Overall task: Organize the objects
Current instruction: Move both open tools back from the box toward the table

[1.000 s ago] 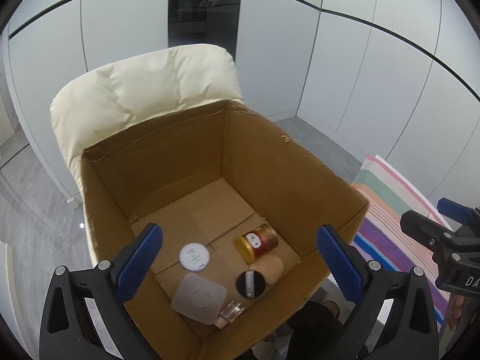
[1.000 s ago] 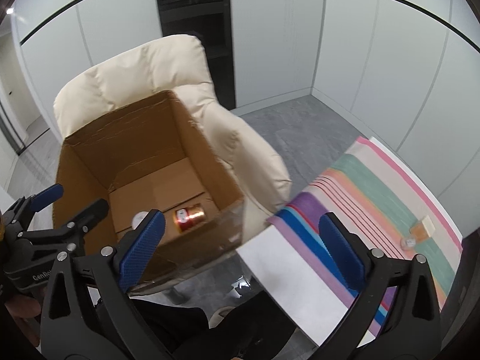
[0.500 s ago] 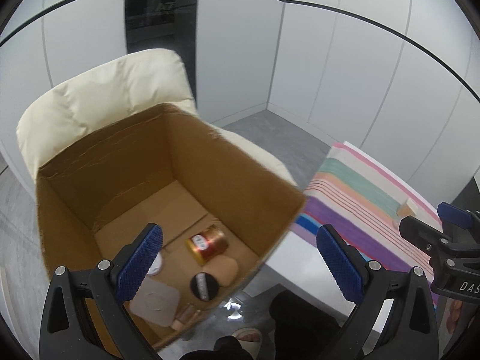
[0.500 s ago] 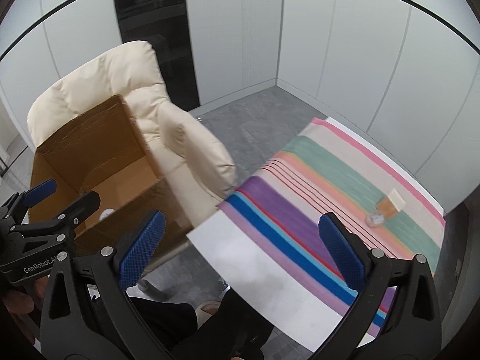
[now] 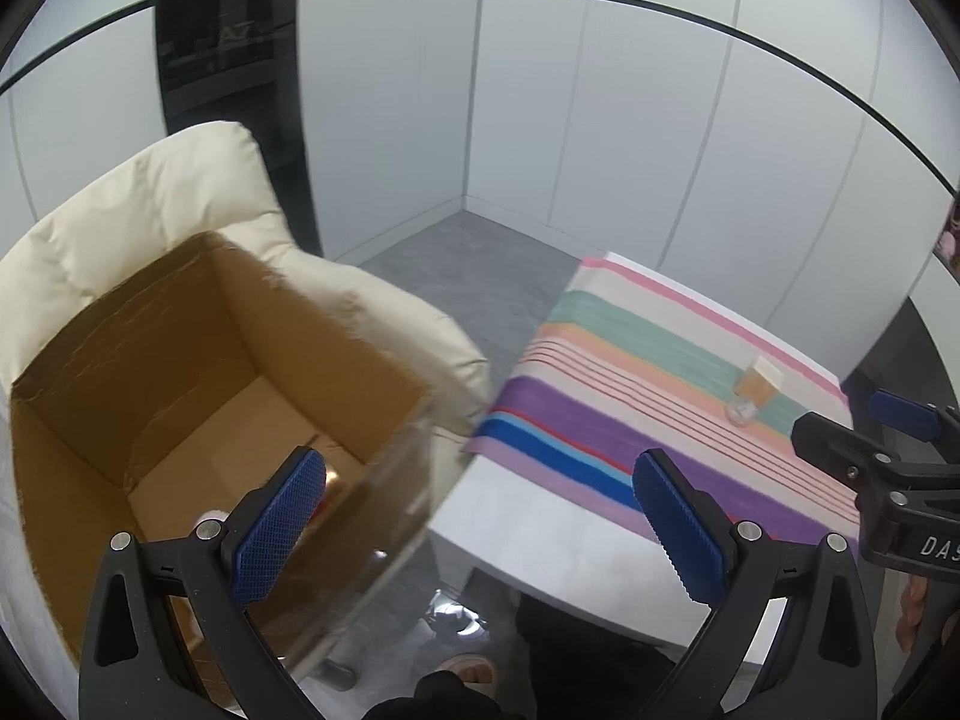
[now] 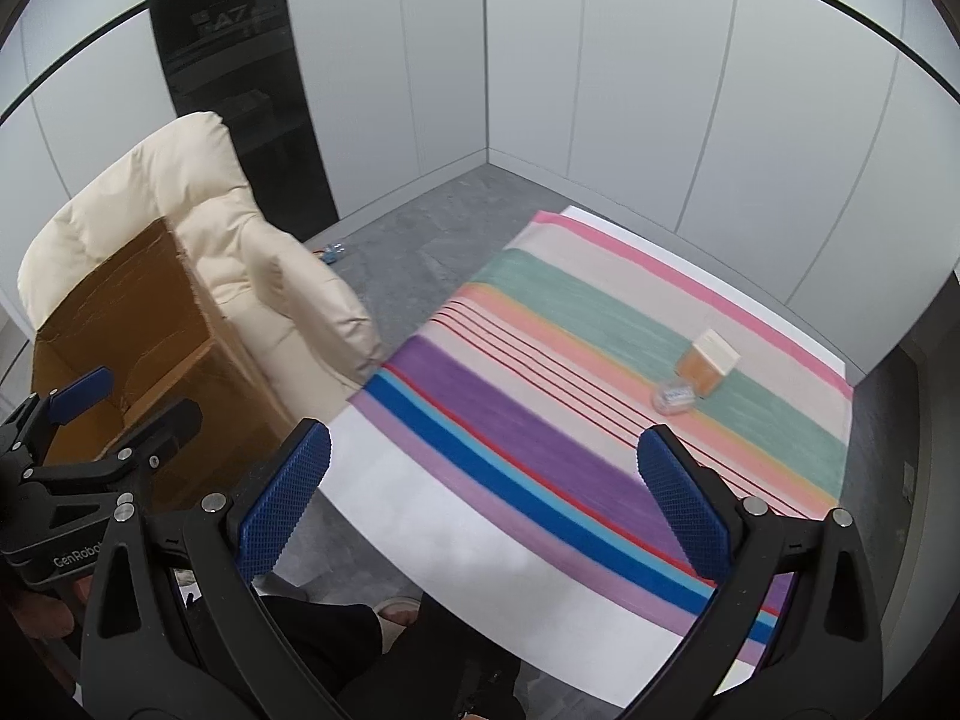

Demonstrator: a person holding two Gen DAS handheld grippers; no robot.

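A brown cardboard box (image 5: 180, 372) stands open on a cream armchair (image 5: 150, 204); its contents are mostly hidden behind my left gripper. A small amber bottle with a cream cap (image 6: 708, 363) and a small clear item (image 6: 673, 399) beside it lie on the striped cloth (image 6: 540, 420) at the table's far right; both also show in the left wrist view (image 5: 757, 384). My left gripper (image 5: 480, 516) is open and empty, between the box and the table. My right gripper (image 6: 483, 498) is open and empty above the table's near edge.
The table (image 6: 432, 552) is white under the striped cloth. The armchair (image 6: 210, 228) with the box (image 6: 120, 336) stands left of it. White wall panels and a dark panel (image 6: 228, 48) close the room behind. A person's legs and foot (image 5: 474, 672) are below.
Both grippers have swung right, away from the box and toward the striped table. The box has slid to the left of both views and the bottle has come closer. Both stay open.
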